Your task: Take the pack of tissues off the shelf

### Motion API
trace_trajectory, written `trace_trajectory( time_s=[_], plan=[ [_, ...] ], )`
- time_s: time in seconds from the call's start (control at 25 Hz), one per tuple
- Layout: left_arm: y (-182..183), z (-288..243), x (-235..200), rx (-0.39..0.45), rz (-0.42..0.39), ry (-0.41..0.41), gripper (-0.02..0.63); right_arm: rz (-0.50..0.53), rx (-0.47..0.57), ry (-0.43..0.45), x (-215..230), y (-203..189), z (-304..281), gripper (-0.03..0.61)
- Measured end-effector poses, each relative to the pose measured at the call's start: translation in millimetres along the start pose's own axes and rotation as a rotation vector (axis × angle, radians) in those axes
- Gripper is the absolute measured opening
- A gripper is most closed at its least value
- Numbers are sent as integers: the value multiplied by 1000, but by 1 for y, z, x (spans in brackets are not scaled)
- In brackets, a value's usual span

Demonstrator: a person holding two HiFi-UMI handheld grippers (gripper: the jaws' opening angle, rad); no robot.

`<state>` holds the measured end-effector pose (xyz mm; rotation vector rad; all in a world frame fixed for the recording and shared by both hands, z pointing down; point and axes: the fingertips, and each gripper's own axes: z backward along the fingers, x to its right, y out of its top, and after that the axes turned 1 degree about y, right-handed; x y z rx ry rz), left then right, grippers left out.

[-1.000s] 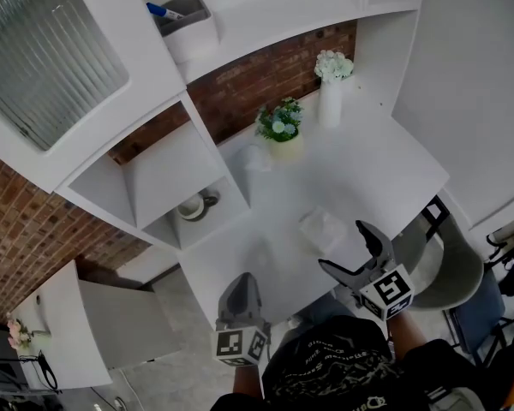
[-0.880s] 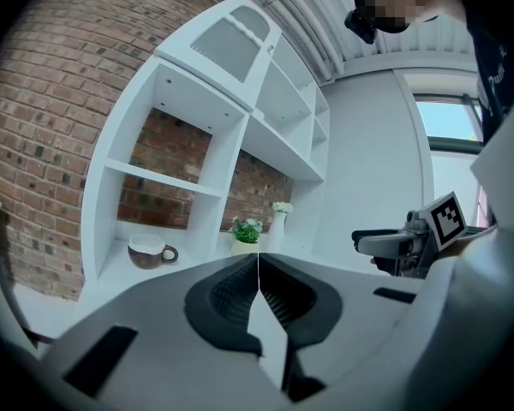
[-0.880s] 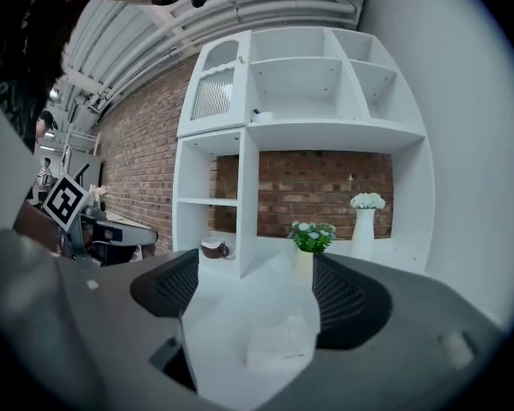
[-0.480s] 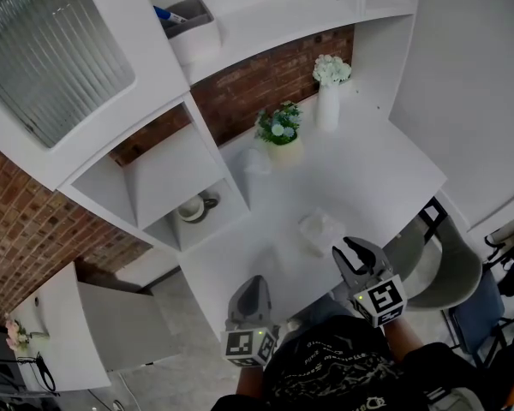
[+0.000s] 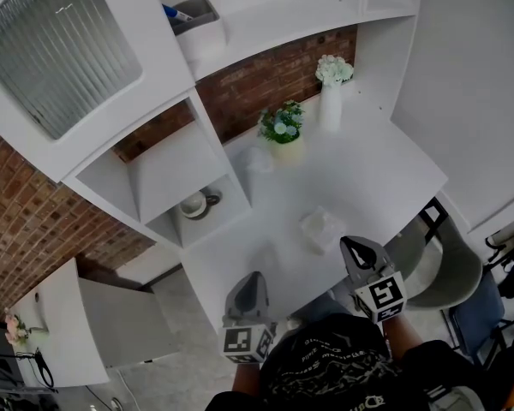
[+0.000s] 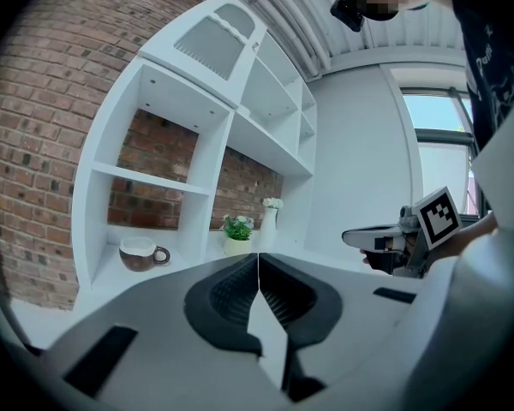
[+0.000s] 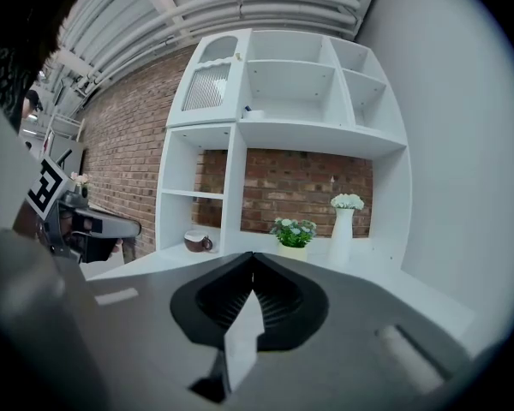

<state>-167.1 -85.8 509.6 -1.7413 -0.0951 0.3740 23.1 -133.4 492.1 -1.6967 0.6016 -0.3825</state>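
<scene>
hovering at the desk's (image 5: 385, 169) near edge, both grippers are empty: the left gripper (image 5: 249, 278) has its jaws pressed together on nothing, and the right gripper (image 5: 354, 243) has just been closing its jaws, now shut with nothing between them. the tissues (image 5: 321, 229) lie flat on the desk's middle, just beyond the right gripper and clear of the shelves (image 5: 176, 165) at the desk's back, so the job looks done.

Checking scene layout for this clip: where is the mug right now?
In the head view the mug sits in the lowest cubby of the white shelf unit, left of the potted plant.
</scene>
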Motion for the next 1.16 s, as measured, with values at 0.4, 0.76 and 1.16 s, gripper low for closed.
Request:
trace_trajectory(
  time_s=[0.4, 0.76, 1.16],
  plan=[
    [4, 6, -8, 12, -21, 21, 11, 24, 31, -2, -6, 11, -6, 5],
    [4, 9, -13, 15, -49, 27, 11, 13, 58, 0, -8, 14, -9, 5],
    [-2, 11, -17, 18, -49, 33, 11, 22, 32, -16, -6, 4, -12, 4]
  ],
)
